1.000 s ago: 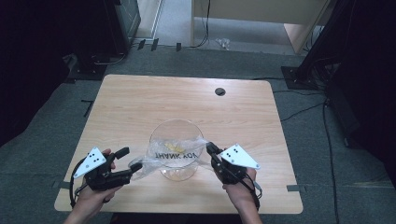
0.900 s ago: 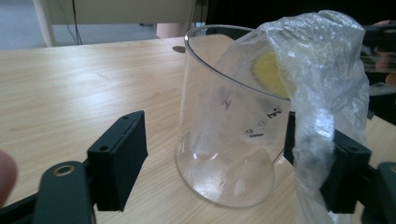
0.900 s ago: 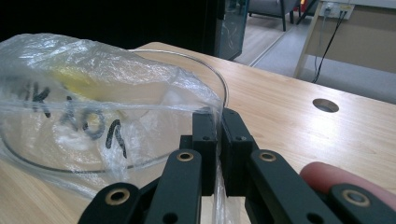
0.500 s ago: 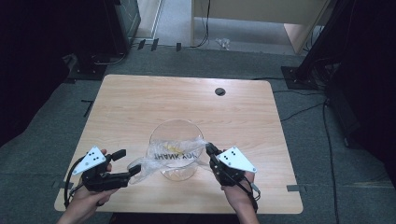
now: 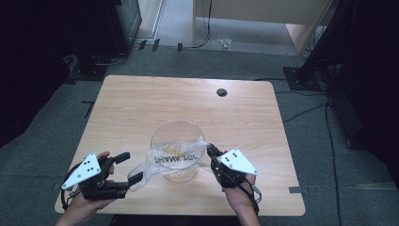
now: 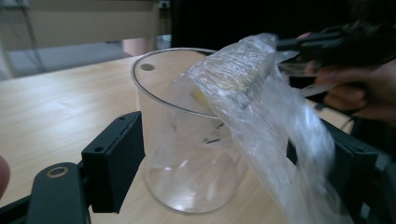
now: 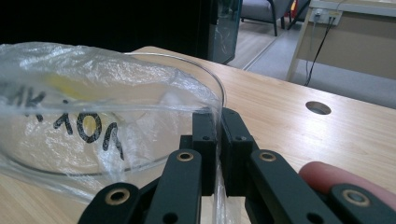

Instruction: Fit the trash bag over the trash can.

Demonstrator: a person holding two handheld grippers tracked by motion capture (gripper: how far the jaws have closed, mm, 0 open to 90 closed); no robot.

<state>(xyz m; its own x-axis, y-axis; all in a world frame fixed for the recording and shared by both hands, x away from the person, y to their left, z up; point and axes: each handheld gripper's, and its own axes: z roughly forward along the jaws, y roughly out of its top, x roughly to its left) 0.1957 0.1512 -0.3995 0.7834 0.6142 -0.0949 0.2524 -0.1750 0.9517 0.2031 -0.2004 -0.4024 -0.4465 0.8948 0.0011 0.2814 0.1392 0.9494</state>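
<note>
Plastic bag (image 5: pixel 175 159) pinched in right tongs (image 5: pixel 210 151), over clear bowl (image 5: pixel 177 134).

A clear plastic bag (image 5: pixel 171 157) with black lettering drapes a clear glass bowl (image 5: pixel 176 141) on the light wood table (image 5: pixel 141 108).

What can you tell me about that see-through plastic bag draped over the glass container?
The plastic bag is thin, clear and crinkled, printed with black letters reading THANK YOU, with something yellow showing through it. It lies draped across the mouth of the round clear container on the wooden table, part of it sagging inside. Its right edge is pinched between the shut jaws of the right gripper. Its other end trails down to the table, hanging between the open jaws of the left gripper.
</note>
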